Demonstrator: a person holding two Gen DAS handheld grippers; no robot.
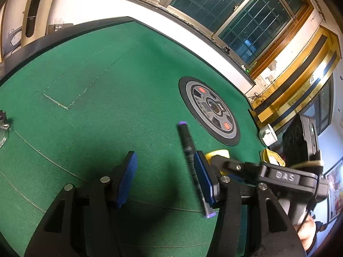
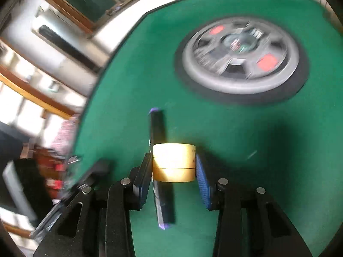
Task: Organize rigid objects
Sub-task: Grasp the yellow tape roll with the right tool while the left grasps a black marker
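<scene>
Green felt surface [image 1: 90,81] with a round control hub [image 1: 209,110] set into its middle. Right gripper [image 2: 173,172] has its fingers clamped on a yellow tape roll [image 2: 174,162], roll held on edge just over the felt; view is motion-blurred, so looks like mid-carry. Left gripper [image 1: 165,177] hangs low beside it, fingers apart, nothing between them. Black marker with purple ends [image 1: 188,143] lies flat on the felt, running under the roll and next to the left gripper's right finger. Judgement: tape placement in hand; next, set the roll down clear of the marker, then the left can take the marker.
</scene>
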